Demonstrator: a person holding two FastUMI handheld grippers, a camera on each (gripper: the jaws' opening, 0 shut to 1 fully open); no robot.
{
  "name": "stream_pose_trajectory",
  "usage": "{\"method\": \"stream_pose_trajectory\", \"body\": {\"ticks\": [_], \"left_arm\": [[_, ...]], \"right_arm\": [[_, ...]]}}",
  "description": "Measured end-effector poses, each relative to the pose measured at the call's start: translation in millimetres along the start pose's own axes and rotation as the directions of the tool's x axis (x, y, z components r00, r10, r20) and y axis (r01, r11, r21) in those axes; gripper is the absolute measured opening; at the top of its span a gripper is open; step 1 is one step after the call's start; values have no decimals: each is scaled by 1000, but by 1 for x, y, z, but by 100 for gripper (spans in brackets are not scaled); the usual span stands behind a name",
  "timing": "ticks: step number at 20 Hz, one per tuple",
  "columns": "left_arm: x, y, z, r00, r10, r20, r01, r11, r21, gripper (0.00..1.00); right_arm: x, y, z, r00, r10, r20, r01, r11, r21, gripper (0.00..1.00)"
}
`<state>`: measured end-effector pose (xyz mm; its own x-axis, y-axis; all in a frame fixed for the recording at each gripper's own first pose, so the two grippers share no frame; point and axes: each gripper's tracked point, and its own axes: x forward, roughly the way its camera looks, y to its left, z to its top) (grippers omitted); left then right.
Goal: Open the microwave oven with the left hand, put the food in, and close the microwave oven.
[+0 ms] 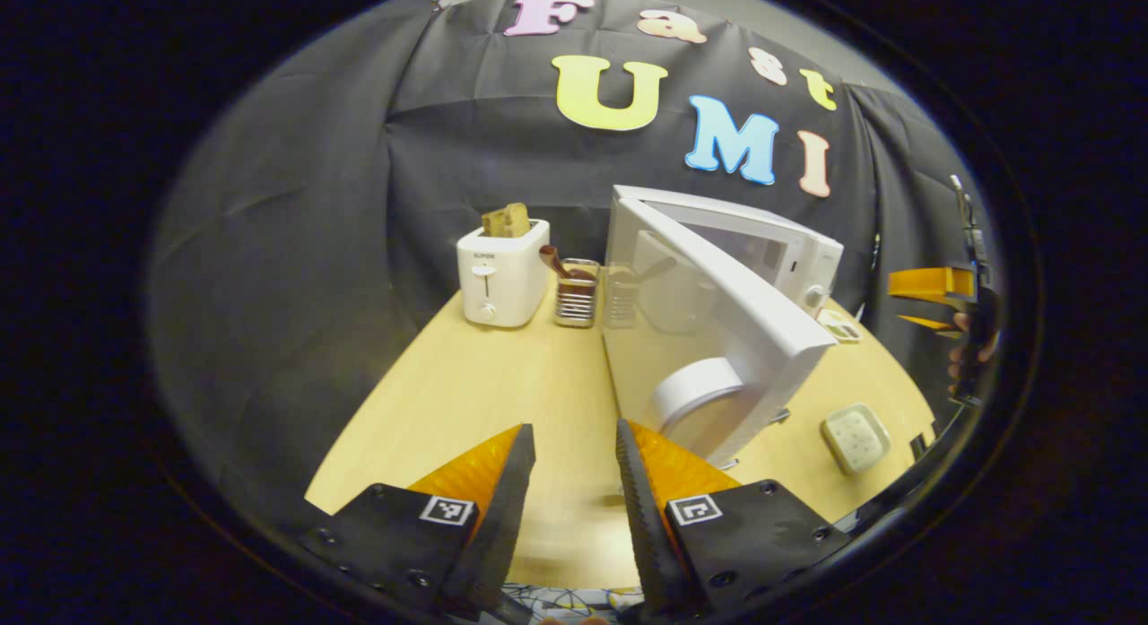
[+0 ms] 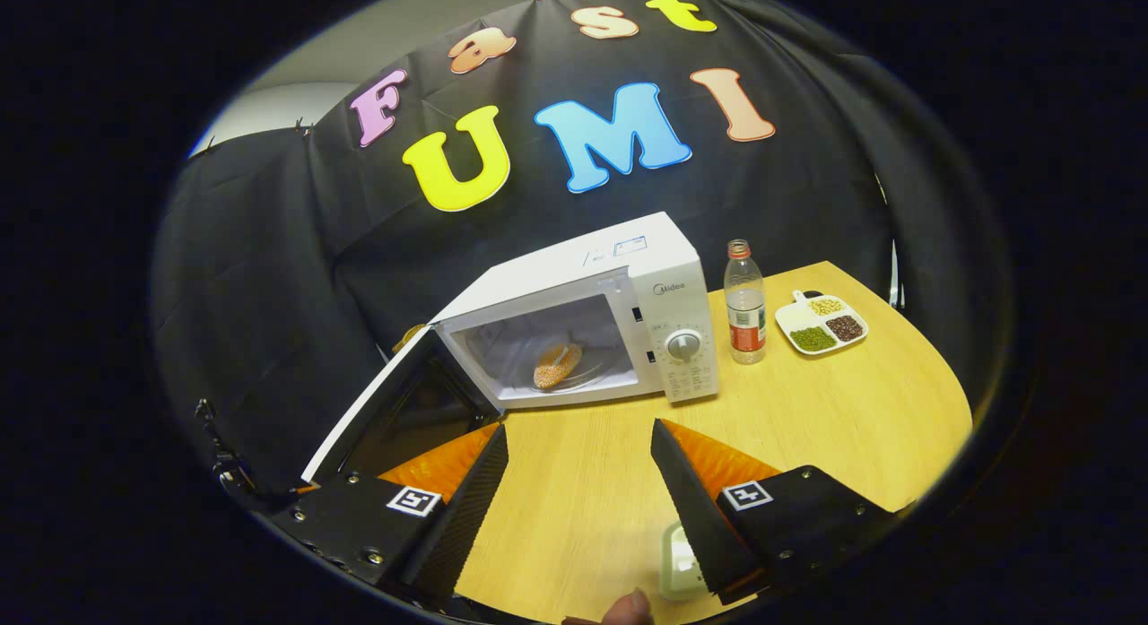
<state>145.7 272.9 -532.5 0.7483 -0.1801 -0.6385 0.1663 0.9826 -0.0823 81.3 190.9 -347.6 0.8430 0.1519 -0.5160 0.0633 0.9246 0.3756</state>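
The white microwave [image 2: 664,284] stands on the wooden table with its door [image 2: 395,410] swung wide open to the left. Inside, orange food [image 2: 556,365] lies on the glass turntable. My right gripper [image 2: 578,441] is open and holds nothing, hovering over the table in front of the cavity. In the left gripper view the door [image 1: 717,338] shows from its outer side, just ahead and to the right of my left gripper [image 1: 574,437], which is open and not touching it. The right gripper [image 1: 933,298] appears at the far right edge, held by a hand.
A white toaster [image 1: 502,271] with toast and a metal utensil holder [image 1: 576,293] stand left of the microwave. A water bottle [image 2: 744,302] and a divided plate of beans [image 2: 821,325] sit to its right. A small pale dish [image 1: 855,437] lies near the table's front edge.
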Motion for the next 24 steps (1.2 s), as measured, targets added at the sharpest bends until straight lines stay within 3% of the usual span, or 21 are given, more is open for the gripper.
{"method": "stream_pose_trajectory", "body": {"ticks": [3, 6, 7, 9, 10, 11, 13, 14, 17, 19, 24], "left_arm": [[0, -22, 5, 1000, 3, -13, -3, 1000, 0, 63], [2, -58, 12, 1000, -10, -23, 11, 998, 61, 75], [3, -72, 16, 1000, -15, -25, 17, 996, 86, 69], [10, -103, 22, 999, -29, -28, 32, 992, 121, 69], [15, -119, 22, 999, -37, -36, 42, 991, 131, 63], [20, -137, 24, 998, -50, -42, 55, 989, 139, 63], [28, -172, 32, 997, -78, -29, 81, 981, 174, 75], [35, -186, 33, 995, -92, -34, 96, 978, 184, 63], [59, -230, 45, 987, -157, -33, 160, 971, 177, 65], [81, -248, 51, 981, -190, -47, 195, 962, 189, 64], [144, -280, 95, 959, -282, -16, 278, 934, 226, 64]], "right_arm": [[-34, -34, 3, 1000, -26, 2, 27, 999, -45, 98], [-71, -67, 16, 999, -41, 23, 42, 997, -69, 98], [-84, -76, 19, 999, -37, 27, 39, 996, -77, 98], [-107, -98, 25, 999, -37, 33, 40, 994, -101, 98], [-116, -110, 29, 998, -47, 42, 51, 993, -108, 98], [-124, -127, 31, 996, -73, 47, 78, 991, -107, 98], [-135, -146, 35, 994, -90, 59, 94, 993, -70, 98], [-138, -154, 33, 994, -103, 40, 105, 994, -44, 98], [-150, -172, 42, 988, -139, 62, 141, 990, -25, 98], [-148, -190, 39, 978, -202, 47, 203, 979, -12, 98], [-148, -193, 37, 952, -303, 34, 302, 953, 36, 98]]}}
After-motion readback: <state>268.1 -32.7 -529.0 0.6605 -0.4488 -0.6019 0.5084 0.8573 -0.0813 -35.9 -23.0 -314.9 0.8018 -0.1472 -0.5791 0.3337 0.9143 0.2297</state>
